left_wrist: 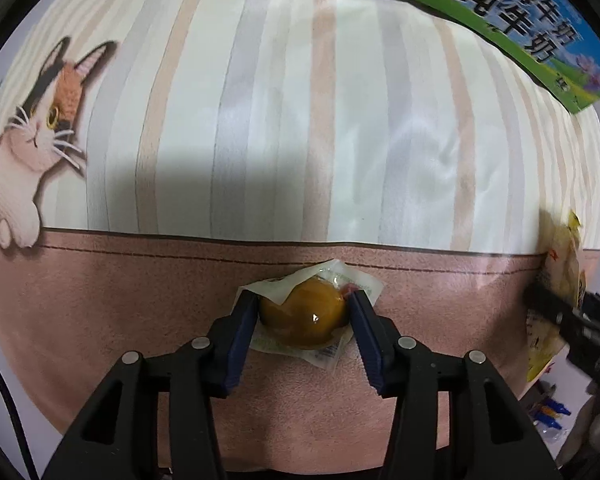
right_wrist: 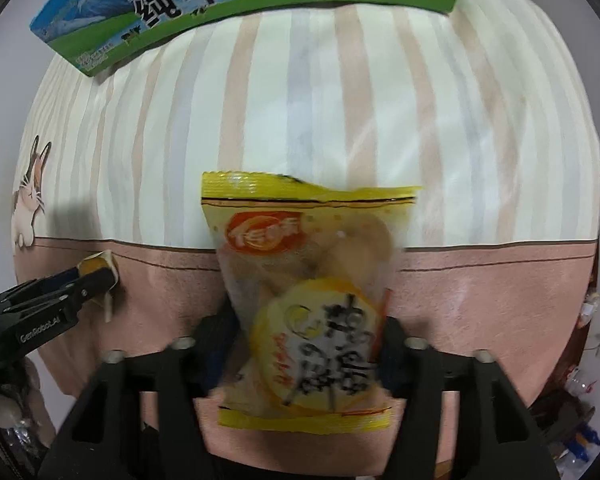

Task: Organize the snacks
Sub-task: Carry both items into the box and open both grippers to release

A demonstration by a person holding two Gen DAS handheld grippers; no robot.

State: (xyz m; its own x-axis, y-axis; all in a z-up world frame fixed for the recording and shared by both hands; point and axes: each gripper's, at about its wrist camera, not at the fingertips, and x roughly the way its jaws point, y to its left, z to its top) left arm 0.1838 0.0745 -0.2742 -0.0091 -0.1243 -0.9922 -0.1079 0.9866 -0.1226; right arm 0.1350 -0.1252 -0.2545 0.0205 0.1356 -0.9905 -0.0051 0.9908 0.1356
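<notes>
My left gripper is shut on a clear-wrapped brown egg snack, held just above the pink band of the cloth. It also shows in the right wrist view. My right gripper is shut on a yellow cracker packet, which hides the fingertips. The packet and right gripper show at the right edge of the left wrist view. A blue and green milk carton box lies at the far side of the cloth; it also shows in the left wrist view.
A striped cream cloth with a pink lower band and a printed cat covers the surface. Clutter with blue bits lies past the cloth's right edge.
</notes>
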